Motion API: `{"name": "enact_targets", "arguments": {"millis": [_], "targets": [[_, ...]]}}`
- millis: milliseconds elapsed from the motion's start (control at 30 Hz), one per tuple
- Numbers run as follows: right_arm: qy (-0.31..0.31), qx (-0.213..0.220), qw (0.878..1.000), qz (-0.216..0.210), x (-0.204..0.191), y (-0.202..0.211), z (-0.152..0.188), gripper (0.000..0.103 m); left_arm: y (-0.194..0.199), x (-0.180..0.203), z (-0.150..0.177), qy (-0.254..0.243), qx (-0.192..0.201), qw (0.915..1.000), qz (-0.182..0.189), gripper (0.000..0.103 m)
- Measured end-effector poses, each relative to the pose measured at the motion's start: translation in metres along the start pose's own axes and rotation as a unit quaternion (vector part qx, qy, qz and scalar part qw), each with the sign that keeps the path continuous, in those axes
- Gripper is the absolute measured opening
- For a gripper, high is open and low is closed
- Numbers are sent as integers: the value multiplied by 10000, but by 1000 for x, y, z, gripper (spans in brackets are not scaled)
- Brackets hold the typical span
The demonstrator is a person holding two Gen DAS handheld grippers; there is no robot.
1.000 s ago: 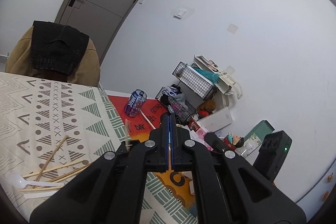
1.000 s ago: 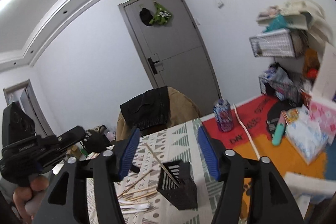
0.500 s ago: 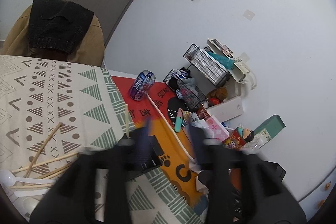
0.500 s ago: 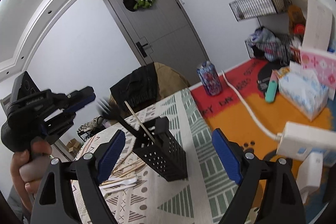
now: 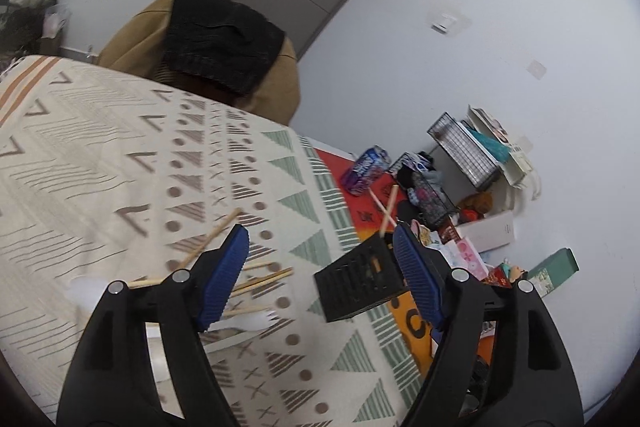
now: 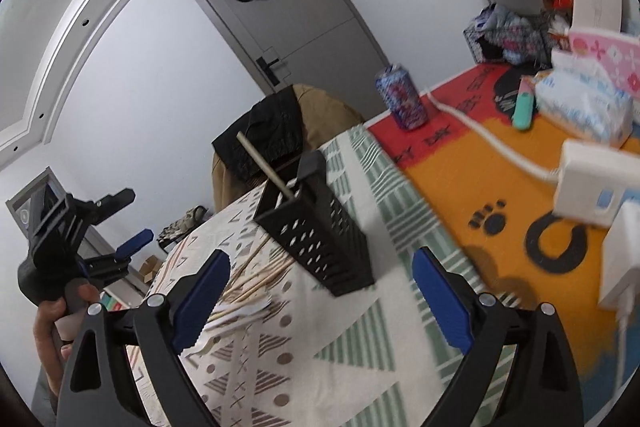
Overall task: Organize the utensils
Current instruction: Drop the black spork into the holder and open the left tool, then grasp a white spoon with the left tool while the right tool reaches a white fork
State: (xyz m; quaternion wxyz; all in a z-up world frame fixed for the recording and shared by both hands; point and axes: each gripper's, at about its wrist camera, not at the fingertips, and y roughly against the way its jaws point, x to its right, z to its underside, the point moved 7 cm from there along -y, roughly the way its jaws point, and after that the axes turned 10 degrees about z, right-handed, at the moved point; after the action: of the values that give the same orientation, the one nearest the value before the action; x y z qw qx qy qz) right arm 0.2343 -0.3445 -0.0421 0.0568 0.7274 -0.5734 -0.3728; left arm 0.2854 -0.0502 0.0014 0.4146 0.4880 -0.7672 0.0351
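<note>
Black perforated utensil holder (image 6: 316, 227) with 1 chopstick (image 6: 264, 165) upright on patterned tablecloth (image 6: 320, 359), loose chopsticks (image 5: 256, 281) and white plastic fork (image 5: 250, 321) beside it; left gripper (image 5: 320, 267) and right gripper (image 6: 320, 291) both just opened wide, empty.

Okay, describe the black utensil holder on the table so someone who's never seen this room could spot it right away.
Start at the table with the patterned cloth, cream with green and brown triangles. Near the cloth's edge, beside the orange and red mat, stands the black utensil holder, a tall perforated box. One chopstick leans out of its top, whereas the loose chopsticks beside it lie flat.
</note>
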Motion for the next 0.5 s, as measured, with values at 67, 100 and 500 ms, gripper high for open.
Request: {"name": "enact_targets", "arguments": {"millis": [67, 100, 500], "targets": [[-58, -112, 9999, -65, -4, -5, 9, 90, 12, -15, 4, 132, 33, 9999, -81, 74], [-66, -138, 9998, -87, -6, -6, 12, 90, 16, -20, 7, 195, 49, 9997, -108, 74], [-132, -509, 9978, -402, -43, -20, 45, 85, 60, -88, 53, 1146, 137, 9926, -368, 63]]}}
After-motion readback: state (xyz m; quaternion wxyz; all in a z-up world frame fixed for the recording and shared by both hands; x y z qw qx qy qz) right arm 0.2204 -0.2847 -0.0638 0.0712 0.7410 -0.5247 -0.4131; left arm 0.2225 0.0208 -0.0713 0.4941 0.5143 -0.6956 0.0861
